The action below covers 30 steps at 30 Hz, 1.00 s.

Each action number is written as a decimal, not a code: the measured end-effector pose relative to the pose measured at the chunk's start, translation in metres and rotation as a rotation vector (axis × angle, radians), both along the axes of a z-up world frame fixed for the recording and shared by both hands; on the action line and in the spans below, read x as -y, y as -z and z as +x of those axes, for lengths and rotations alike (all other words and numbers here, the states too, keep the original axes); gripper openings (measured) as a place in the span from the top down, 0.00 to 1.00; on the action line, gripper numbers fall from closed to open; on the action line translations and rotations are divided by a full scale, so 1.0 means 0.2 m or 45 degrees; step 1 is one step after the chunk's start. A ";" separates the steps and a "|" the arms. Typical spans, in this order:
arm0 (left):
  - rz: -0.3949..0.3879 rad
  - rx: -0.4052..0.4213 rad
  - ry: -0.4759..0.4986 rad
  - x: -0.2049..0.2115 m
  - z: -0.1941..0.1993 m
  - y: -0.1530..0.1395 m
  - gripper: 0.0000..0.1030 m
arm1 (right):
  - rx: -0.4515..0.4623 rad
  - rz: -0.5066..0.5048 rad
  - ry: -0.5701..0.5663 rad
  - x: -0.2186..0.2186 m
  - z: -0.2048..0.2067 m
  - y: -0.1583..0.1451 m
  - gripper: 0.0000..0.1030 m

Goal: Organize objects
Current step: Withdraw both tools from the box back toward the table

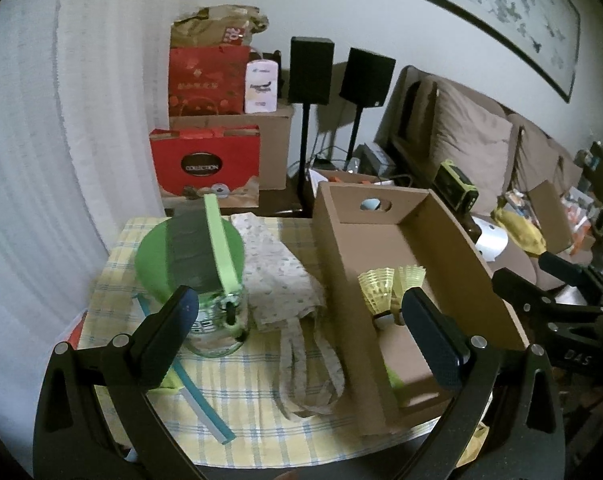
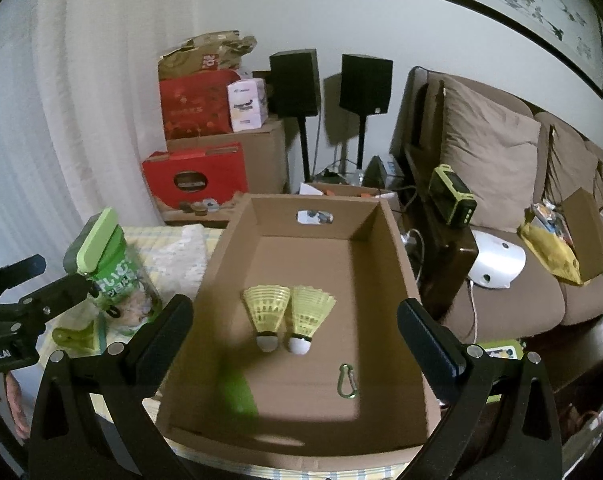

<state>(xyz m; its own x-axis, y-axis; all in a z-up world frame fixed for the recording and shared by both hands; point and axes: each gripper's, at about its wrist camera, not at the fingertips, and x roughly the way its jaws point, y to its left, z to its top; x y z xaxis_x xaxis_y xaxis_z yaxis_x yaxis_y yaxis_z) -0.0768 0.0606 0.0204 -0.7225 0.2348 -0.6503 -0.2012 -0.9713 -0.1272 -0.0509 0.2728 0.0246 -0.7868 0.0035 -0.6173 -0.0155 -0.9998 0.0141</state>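
An open cardboard box (image 2: 237, 240) (image 1: 341, 264) sits on the checked tablecloth. Inside lie two yellow shuttlecocks (image 2: 287, 316) (image 1: 389, 286), a green carabiner (image 2: 347, 380) and a blurred green object (image 2: 235, 394). Left of the box stands a glass jar with a green lid (image 1: 205, 280) (image 2: 113, 276), with a patterned cloth bag (image 1: 289, 304), a teal-edged strip (image 1: 197, 396) and a green clip (image 2: 75, 338). My left gripper (image 1: 301, 332) is open and empty above the cloth, between jar and box. My right gripper (image 2: 295, 334) is open and empty over the box.
Red gift boxes (image 1: 203, 168) and cardboard cartons stand behind the table, with two black speakers on stands (image 1: 311, 70). A brown sofa with cushions (image 2: 493, 172) is on the right, holding a white object (image 2: 497, 264) and clutter. A curtain hangs at the left.
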 end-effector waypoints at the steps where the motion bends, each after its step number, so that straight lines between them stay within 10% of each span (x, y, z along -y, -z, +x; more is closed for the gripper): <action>1: -0.004 -0.006 -0.007 0.02 0.01 0.00 0.01 | -0.001 0.001 -0.004 0.01 0.00 0.00 0.00; 30: -0.032 0.043 -0.288 0.66 0.12 0.16 0.01 | 0.009 0.045 -0.282 0.52 -0.02 0.12 0.00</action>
